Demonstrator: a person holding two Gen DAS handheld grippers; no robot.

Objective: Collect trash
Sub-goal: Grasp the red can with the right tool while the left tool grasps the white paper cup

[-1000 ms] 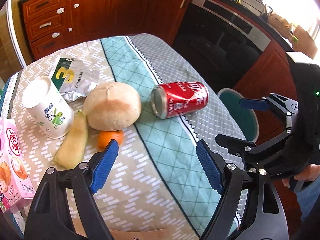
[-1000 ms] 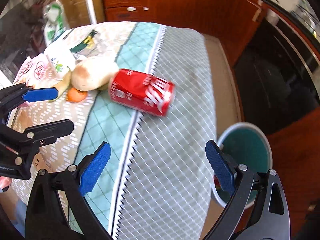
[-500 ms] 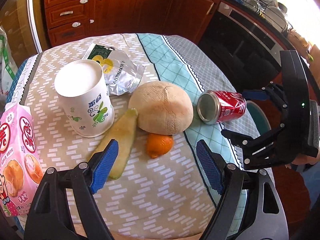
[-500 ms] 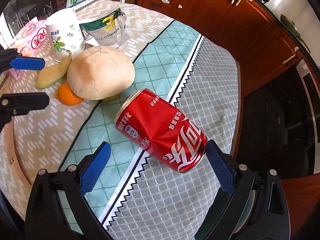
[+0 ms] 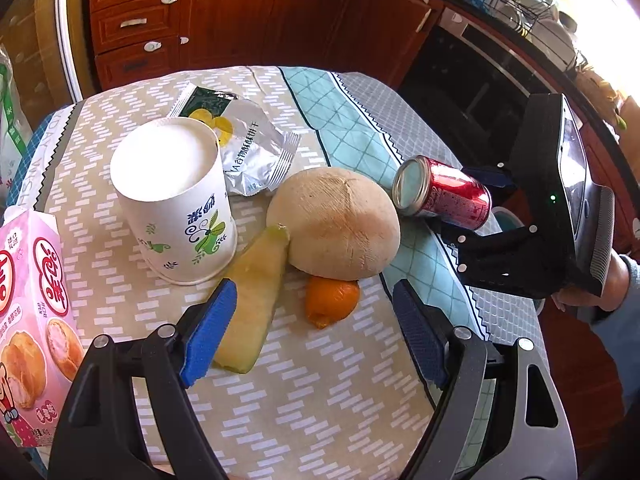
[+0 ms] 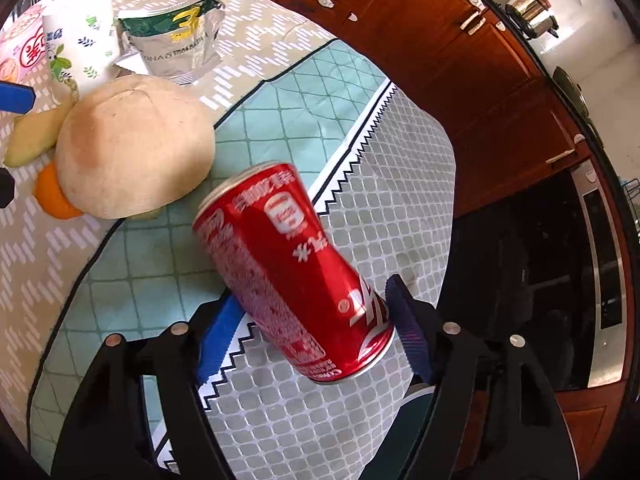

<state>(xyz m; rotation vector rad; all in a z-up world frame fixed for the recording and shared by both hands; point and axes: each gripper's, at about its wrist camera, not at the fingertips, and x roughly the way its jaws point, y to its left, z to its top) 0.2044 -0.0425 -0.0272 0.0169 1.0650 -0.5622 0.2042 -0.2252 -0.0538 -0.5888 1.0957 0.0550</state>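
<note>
A dented red soda can sits between the blue pads of my right gripper, which has closed on its lower end; it looks tilted up off the cloth. The can also shows in the left wrist view. My left gripper is open and empty, low over the table, in front of a melon rind and an orange peel. A coconut husk, a paper cup, a foil snack wrapper and a pink carton lie on the tablecloth.
A teal trash bin stands on the floor past the table's right edge, mostly hidden by the right gripper. Wooden kitchen cabinets and a dark oven lie behind. The table edge drops off close to the can.
My right gripper moved in around the can and closed on it, tilting it up. My left gripper moved closer and lower toward the melon rind and orange peel, still open.
</note>
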